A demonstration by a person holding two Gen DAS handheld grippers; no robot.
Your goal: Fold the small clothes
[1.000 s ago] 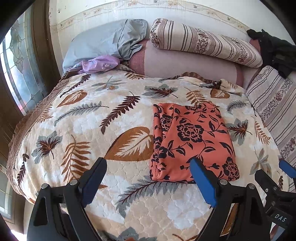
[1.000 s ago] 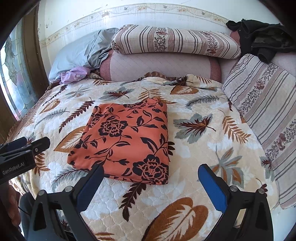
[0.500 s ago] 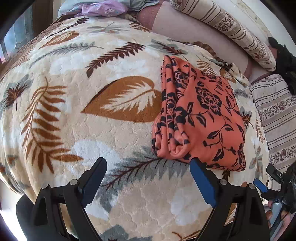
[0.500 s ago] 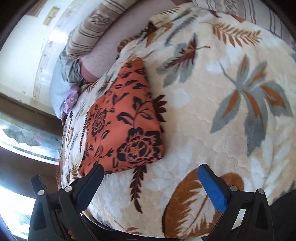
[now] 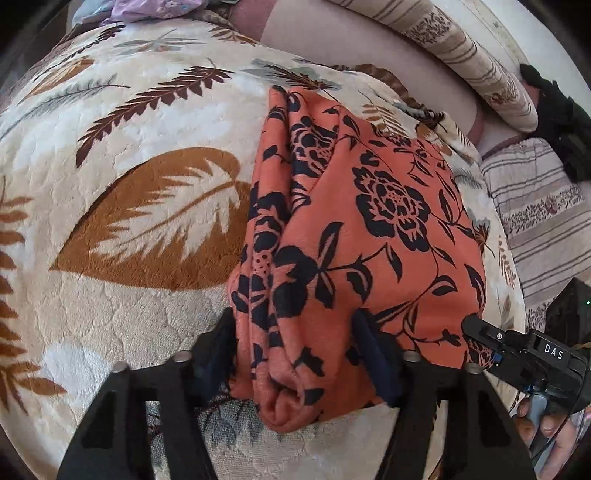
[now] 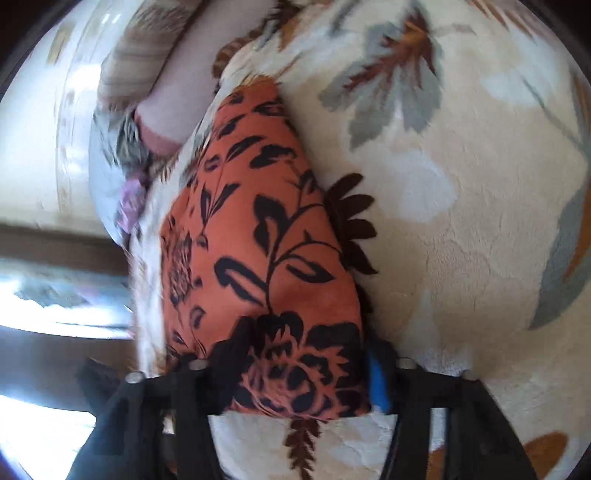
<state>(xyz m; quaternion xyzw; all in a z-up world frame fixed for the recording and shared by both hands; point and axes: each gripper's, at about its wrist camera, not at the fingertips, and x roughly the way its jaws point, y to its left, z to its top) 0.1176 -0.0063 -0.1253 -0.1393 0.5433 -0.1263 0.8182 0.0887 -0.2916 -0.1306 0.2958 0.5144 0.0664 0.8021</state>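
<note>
My left gripper [image 5: 295, 358] clamps the near left corner of the folded orange floral garment [image 5: 369, 229] while my right gripper [image 6: 301, 373] clenches its near right corner, both at the edge closest to me. The garment lies flat on the leaf-print bedspread [image 5: 129, 314], its layered fold edge running along the left side in the left wrist view. Bare bedspread spreads wide to the left of the garment and to its right, with a narrower band in front of the near edge. Beyond the far edge, a pink bolster [image 5: 332, 40] and a striped pillow [image 5: 461, 62] close off the head of the bed. A striped cushion [image 5: 539, 214] lines the right side, with dark clothing [image 5: 561, 122] above it. A lilac cloth [image 5: 155, 7] sits at the far left corner.
</note>
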